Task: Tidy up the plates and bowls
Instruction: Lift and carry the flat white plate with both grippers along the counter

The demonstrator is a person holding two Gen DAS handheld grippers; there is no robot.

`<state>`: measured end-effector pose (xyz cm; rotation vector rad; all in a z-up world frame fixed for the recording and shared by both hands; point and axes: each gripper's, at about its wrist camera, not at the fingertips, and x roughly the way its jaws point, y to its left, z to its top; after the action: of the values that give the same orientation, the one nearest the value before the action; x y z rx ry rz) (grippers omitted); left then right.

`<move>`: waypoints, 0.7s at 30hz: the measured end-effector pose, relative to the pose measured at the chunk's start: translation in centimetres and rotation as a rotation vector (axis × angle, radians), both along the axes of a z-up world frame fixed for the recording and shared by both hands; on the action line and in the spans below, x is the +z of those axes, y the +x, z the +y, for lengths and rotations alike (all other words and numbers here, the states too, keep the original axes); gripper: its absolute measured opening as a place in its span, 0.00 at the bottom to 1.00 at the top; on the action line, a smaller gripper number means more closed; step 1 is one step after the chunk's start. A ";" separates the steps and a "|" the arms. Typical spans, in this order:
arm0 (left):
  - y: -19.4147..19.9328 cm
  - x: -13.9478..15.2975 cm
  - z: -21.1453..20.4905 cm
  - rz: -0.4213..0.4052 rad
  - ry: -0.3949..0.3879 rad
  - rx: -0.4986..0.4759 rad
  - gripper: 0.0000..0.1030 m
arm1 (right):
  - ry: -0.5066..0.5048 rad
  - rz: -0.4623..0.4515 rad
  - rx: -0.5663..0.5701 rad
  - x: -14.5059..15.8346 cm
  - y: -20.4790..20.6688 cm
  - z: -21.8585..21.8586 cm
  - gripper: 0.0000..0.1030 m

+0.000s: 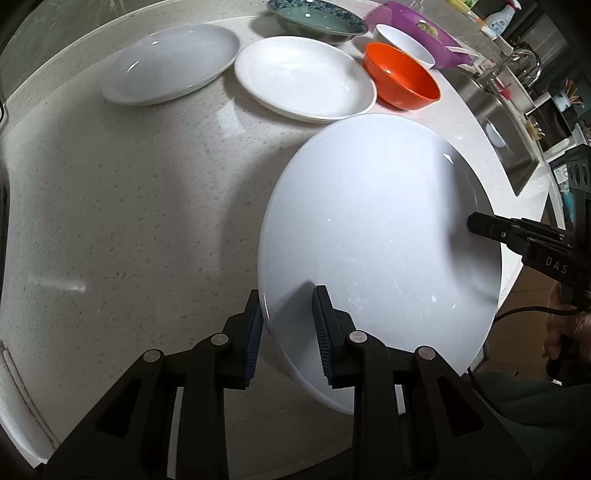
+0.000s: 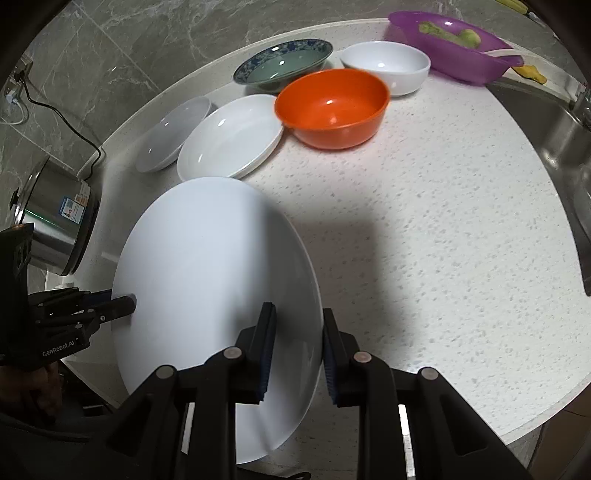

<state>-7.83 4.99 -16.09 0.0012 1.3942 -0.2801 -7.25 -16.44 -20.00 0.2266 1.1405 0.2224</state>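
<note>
A large white plate (image 1: 369, 221) (image 2: 207, 258) hangs tilted above the speckled counter (image 1: 129, 221), held by its rim from two sides. My left gripper (image 1: 286, 299) is shut on the rim nearest its camera, one blue pad on each face. My right gripper (image 2: 298, 312) is shut on the opposite rim. Each gripper shows in the other's view, the right one (image 1: 476, 225) at the plate's right edge and the left one (image 2: 125, 306) at its left edge. Further back on the counter lie a single white plate (image 1: 173, 62) (image 2: 173, 133) and a stack of white plates (image 1: 306, 83) (image 2: 232, 136).
Behind the plates stand an orange bowl (image 1: 402, 77) (image 2: 332, 107), a white bowl (image 1: 404, 44) (image 2: 386, 66), a green patterned dish (image 1: 317, 18) (image 2: 284, 64) and a purple basin (image 2: 454, 48). A steel pot (image 2: 55, 221) sits at the left, a sink (image 1: 495, 122) at the right.
</note>
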 end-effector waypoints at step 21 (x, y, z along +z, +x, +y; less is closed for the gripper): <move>0.2 -2.3 2.0 -0.023 0.007 0.022 0.24 | -0.040 -0.002 0.042 -2.9 0.4 2.4 0.26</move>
<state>-7.68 6.95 -18.42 -0.0049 1.3713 -0.2558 -6.85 -14.01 -22.93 0.1675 1.1469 0.2368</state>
